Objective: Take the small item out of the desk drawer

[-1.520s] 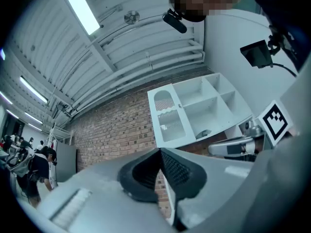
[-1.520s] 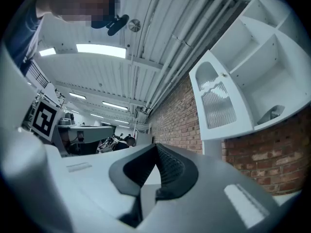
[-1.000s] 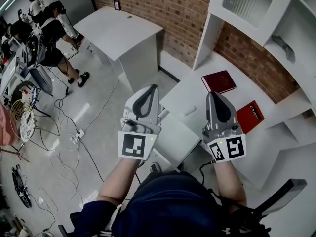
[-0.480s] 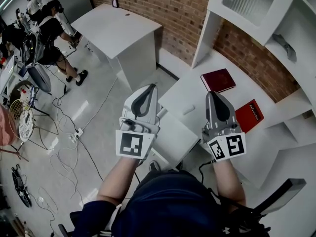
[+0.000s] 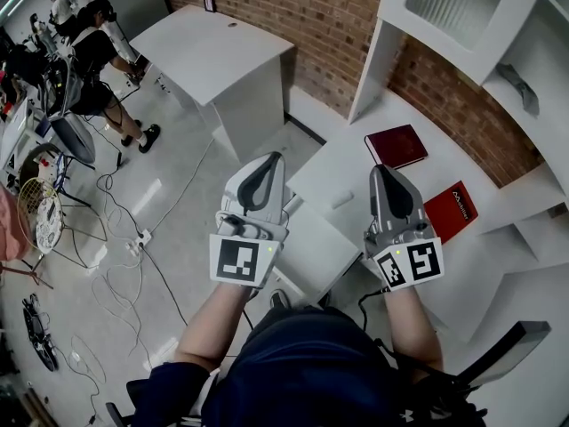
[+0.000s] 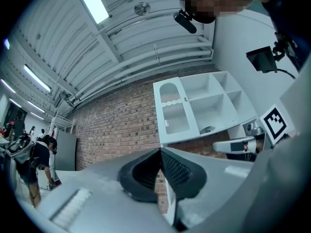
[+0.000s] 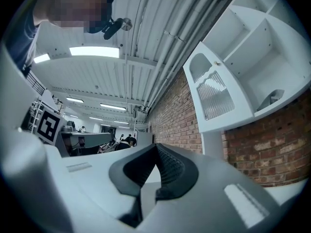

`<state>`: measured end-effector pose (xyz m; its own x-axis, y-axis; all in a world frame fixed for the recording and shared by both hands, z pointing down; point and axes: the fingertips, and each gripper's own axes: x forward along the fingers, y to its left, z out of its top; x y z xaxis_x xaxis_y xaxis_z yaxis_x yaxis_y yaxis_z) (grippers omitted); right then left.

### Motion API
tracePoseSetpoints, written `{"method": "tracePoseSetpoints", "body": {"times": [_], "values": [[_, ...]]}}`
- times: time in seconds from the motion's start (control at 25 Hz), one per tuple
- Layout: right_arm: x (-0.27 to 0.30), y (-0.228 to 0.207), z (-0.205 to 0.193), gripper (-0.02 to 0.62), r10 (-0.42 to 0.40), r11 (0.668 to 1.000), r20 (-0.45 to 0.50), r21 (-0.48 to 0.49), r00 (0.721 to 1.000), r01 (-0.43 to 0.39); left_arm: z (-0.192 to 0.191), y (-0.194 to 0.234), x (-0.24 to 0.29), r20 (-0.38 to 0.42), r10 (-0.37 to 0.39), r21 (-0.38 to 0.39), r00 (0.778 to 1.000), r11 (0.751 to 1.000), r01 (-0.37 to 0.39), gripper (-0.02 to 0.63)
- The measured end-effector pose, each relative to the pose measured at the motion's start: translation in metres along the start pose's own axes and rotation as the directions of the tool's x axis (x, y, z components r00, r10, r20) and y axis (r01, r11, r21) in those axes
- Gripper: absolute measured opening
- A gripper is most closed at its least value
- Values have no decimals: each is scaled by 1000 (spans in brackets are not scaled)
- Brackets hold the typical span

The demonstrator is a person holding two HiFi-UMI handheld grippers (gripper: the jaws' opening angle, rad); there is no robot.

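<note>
Negligible shift: left tongs [image 5: 271, 157] and right tongs [image 5: 384, 169], both closed and empty, hover by white worktop [image 5: 331, 172]. Small item unseen in any view. Only head view shows dark red book [image 5: 396, 146] on it.

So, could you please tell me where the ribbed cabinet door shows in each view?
Head view: door at top right.
Left gripper view: door at centre.
Right gripper view: door right of centre.
Shared landmark: brick wall beside the door.
</note>
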<state>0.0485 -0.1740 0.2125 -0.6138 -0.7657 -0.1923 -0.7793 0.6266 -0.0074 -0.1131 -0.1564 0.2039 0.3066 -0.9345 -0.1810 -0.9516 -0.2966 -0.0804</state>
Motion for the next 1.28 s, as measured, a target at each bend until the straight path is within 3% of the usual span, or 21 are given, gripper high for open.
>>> {"method": "tracePoseSetpoints", "body": {"times": [1.28], "values": [[12, 1, -11, 2, -2, 1000, -26, -6, 1000, 2, -14, 11, 8, -18, -3, -22, 1000, 1000, 3, 3]]}}
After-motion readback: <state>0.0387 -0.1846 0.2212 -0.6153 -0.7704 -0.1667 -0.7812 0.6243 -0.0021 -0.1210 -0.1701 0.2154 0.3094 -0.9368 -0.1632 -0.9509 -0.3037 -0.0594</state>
